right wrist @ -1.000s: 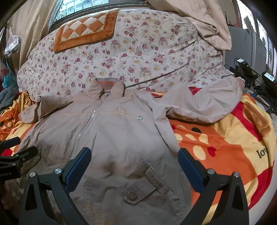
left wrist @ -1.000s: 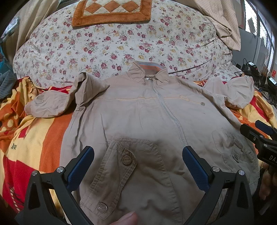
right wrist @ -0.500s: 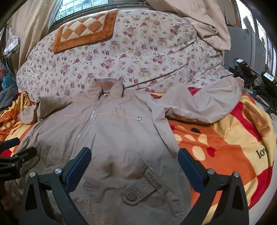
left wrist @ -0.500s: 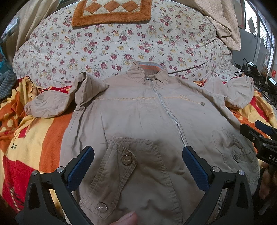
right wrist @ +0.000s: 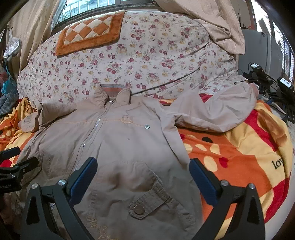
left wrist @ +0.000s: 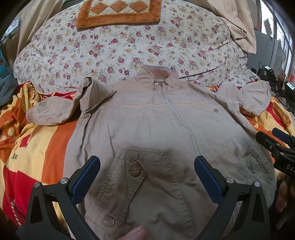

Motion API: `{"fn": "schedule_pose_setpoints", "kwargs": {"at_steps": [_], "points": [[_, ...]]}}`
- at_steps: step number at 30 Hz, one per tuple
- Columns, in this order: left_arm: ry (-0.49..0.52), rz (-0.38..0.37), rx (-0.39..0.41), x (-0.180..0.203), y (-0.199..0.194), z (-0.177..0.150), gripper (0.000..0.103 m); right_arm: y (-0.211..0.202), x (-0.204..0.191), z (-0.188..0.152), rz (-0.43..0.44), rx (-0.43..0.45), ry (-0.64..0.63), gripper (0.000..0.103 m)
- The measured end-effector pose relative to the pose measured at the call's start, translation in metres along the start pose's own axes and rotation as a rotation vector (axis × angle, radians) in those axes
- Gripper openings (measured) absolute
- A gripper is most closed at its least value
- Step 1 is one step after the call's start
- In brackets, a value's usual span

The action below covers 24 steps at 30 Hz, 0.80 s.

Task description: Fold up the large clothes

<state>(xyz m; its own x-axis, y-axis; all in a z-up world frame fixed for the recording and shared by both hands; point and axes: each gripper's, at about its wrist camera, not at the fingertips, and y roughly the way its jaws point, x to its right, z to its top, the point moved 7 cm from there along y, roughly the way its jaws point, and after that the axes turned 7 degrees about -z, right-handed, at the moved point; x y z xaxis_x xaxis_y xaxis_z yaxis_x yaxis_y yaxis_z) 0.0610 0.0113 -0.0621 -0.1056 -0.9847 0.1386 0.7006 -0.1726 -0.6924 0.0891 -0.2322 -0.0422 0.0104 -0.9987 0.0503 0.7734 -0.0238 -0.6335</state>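
Beige jacket (left wrist: 147,133) beneath both wide-open, seemingly empty tongs (left wrist: 147,177) (right wrist: 142,177).

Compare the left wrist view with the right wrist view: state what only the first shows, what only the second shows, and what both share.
Only the left wrist view shows a fingertip at the bottom edge, the large pocket flap with two snaps, and the left sleeve's ribbed cuff.

Only the right wrist view shows the window behind the bedding, black lettering on the blanket, and the right sleeve spread out.

Both show the beige jacket zipped and lying flat, the floral quilt, the checkered orange mat, and each view's own claw open, left claw and right claw.
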Motion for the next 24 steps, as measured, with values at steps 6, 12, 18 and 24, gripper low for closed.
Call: {"fn": "schedule_pose_setpoints", "kwargs": {"at_steps": [6,12,18,24], "points": [[0.000,-0.001,0.000,0.0002,0.0000,0.0002,0.094,0.0000,0.0001,0.0003,0.001,0.001,0.001,0.101],[0.000,0.000,0.000,0.0002,0.0000,0.0004,0.094,-0.0001,0.0003,0.0005,0.000,0.002,0.000,0.101],[0.001,0.001,-0.001,-0.0006,0.0005,-0.0002,0.094,-0.0003,0.0001,0.0002,-0.001,0.006,0.000,0.101],[0.000,0.000,-0.001,0.0003,0.0000,0.0006,0.094,0.0001,0.0005,0.0002,-0.002,0.006,-0.001,0.101]]}}
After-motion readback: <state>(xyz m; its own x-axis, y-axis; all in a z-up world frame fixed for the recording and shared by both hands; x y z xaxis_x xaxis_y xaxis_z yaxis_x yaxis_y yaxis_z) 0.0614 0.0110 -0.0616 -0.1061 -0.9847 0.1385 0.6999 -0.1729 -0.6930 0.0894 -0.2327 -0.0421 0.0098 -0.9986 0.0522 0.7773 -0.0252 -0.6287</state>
